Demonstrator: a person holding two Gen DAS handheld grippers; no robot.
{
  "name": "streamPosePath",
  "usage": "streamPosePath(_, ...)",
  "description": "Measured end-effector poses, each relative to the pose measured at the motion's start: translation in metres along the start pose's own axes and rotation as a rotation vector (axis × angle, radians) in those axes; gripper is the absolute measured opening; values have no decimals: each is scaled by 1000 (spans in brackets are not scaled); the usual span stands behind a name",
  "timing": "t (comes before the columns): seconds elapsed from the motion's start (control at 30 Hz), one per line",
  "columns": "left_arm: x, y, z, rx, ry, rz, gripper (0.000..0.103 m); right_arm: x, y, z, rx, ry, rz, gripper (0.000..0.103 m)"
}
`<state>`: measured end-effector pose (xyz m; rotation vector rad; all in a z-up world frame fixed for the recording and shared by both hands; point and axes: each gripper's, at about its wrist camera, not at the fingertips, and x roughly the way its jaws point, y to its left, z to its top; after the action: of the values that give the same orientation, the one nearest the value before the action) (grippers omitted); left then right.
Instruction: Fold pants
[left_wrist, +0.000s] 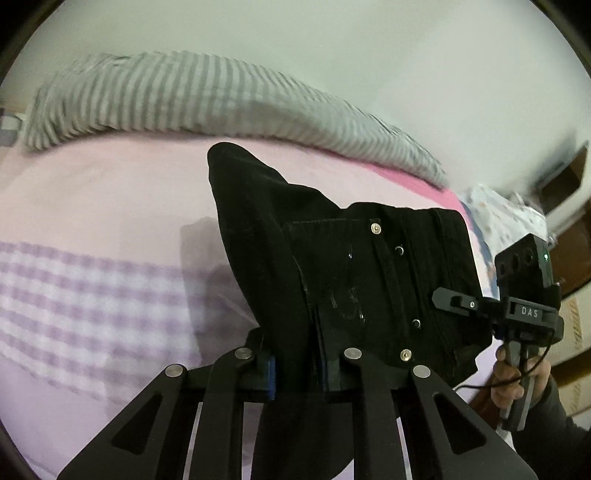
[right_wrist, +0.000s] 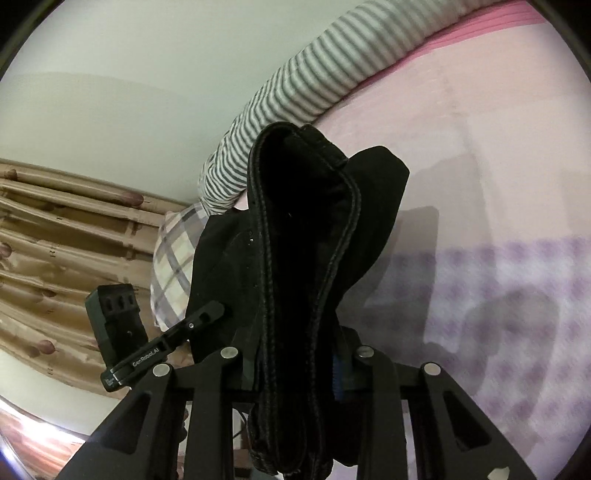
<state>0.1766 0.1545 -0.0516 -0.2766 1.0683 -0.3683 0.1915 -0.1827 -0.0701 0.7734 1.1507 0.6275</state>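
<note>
Black pants (left_wrist: 354, 266) hang in the air above the bed (left_wrist: 110, 192), stretched between the two tongs. Left tongs (left_wrist: 297, 373) are clenched on a bunched fold of the pants; cloth rises past the pads and also drops below them. Right tongs (right_wrist: 295, 373) are clenched on the thick seamed waistband, which stands up between the fingers. From the left view, the right tongs grip the pants' far edge. A striped blanket (left_wrist: 184, 96) lies along the bed's far side.
</note>
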Motion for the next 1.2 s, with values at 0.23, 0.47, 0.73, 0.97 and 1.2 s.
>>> streamPosePath(0.23, 3, 59, 44, -36, -33, 73, 16, 70, 21, 41, -7, 35, 19, 26)
streamPosePath(0.47, 36, 109, 55, -90, -5, 91, 17, 117, 26, 64, -38, 67, -50, 25)
streamPosePath(0.73, 57, 133, 32, -149, -14, 150, 41, 133, 28, 58, -177, 44, -280, 49)
streamPosePath(0.97, 27, 104, 17, -104, -102, 350, 42, 114, 45, 43, -267, -24, -383, 55)
streamPosePath(1.2, -8, 72, -8, -42, -169, 488, 44, 91, 49, 18, -274, -53, -391, 56)
